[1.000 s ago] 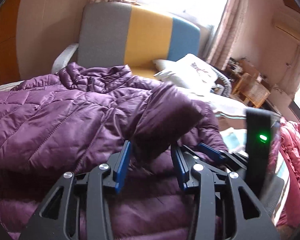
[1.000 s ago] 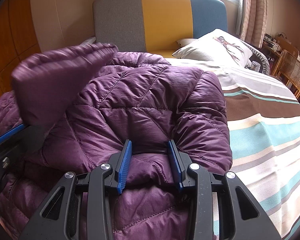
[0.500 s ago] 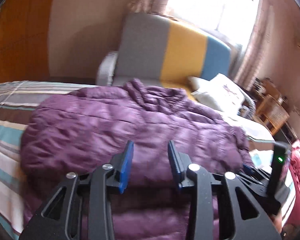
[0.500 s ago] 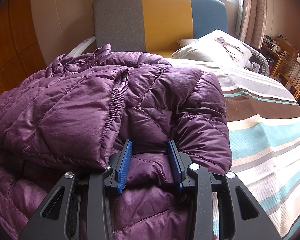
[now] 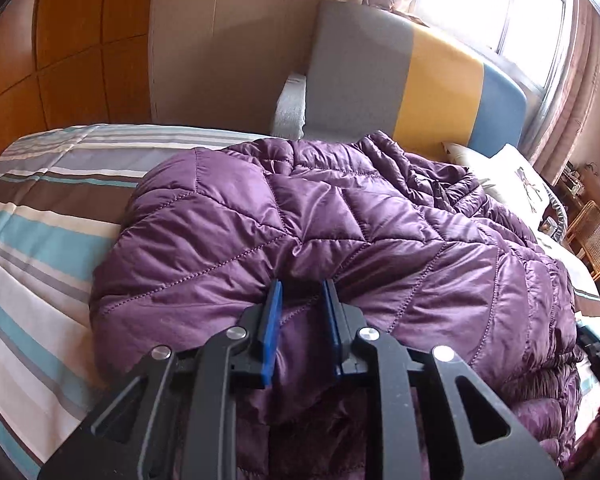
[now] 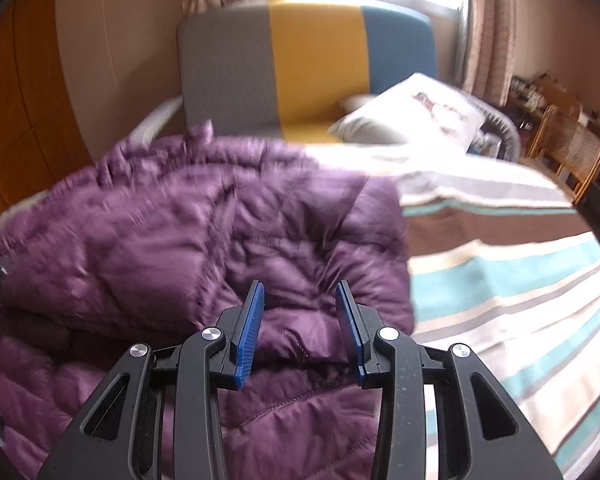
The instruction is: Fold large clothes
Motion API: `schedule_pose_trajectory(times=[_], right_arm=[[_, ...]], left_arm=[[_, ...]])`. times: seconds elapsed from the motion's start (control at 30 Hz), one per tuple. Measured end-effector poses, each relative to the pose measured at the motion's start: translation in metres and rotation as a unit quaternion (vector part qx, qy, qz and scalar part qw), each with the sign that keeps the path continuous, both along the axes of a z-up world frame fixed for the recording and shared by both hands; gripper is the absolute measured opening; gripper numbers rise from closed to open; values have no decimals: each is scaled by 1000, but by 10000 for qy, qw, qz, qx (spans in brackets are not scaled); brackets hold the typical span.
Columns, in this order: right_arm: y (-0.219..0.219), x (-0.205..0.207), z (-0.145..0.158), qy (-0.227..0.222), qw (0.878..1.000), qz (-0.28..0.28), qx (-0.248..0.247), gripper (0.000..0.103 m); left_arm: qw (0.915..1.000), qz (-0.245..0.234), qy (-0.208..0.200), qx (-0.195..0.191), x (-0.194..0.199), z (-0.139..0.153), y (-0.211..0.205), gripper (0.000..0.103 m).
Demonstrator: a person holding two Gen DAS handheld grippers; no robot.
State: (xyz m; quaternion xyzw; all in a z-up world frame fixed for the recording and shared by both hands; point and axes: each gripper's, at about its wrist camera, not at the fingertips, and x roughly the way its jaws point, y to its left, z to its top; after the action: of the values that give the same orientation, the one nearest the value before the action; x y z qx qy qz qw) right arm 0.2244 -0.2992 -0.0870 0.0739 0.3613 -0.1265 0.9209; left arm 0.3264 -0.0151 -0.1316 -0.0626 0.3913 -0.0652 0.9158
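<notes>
A purple quilted jacket lies bunched on the striped bed, one sleeve folded across its body. My left gripper is at the jacket's near left edge. Its jaws are closing, and a puckered fold of the purple fabric is pinched between the blue pads. In the right wrist view the jacket is blurred. My right gripper is shut on the jacket's near right edge, with fabric filling the gap between its fingers.
A grey, yellow and blue headboard stands at the far end with a white pillow before it. Wicker chairs are at the far right. Wood panelling lines the left wall. Bare striped sheet lies right of the jacket.
My left gripper let go of the sleeve, which now lies across the jacket, swung left to the jacket's near edge and narrowed its jaws on a fold. The right gripper rose slightly with its edge.
</notes>
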Motion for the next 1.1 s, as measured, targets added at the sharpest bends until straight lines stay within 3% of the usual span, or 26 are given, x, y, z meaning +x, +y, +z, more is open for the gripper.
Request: schedule_pose_trajectory(times=[0.07, 0.13, 0.33, 0.47, 0.6, 0.87, 0.97, 1.1], right_arm=[[10, -3, 21, -325, 9992, 183, 134, 37], [29, 9, 31, -366, 9972, 588, 284, 37], [80, 73, 2, 223, 9908, 1210, 559, 37], [88, 99, -25, 496, 9927, 1064, 273, 37], [78, 103, -43, 459, 9930, 977, 489, 37], [77, 95, -44, 356, 9940, 962, 386, 37], [78, 94, -43, 353, 9941, 960, 353, 37], [80, 94, -44, 355, 9942, 957, 345, 37]], left_arm=[[10000, 5, -3, 16, -3, 1, -1, 19], [10000, 7, -4, 67, -3, 2, -3, 19], [9998, 21, 1, 197, -4, 8, -8, 24], [9996, -2, 20, 268, 1, 5, -9, 27], [9988, 100, 132, 467, 10, -2, -9, 28], [10000, -13, 56, 72, -10, 26, -7, 34], [9993, -211, -94, 280, -7, 36, -21, 34], [9977, -177, 135, 642, 21, 22, -32, 34]])
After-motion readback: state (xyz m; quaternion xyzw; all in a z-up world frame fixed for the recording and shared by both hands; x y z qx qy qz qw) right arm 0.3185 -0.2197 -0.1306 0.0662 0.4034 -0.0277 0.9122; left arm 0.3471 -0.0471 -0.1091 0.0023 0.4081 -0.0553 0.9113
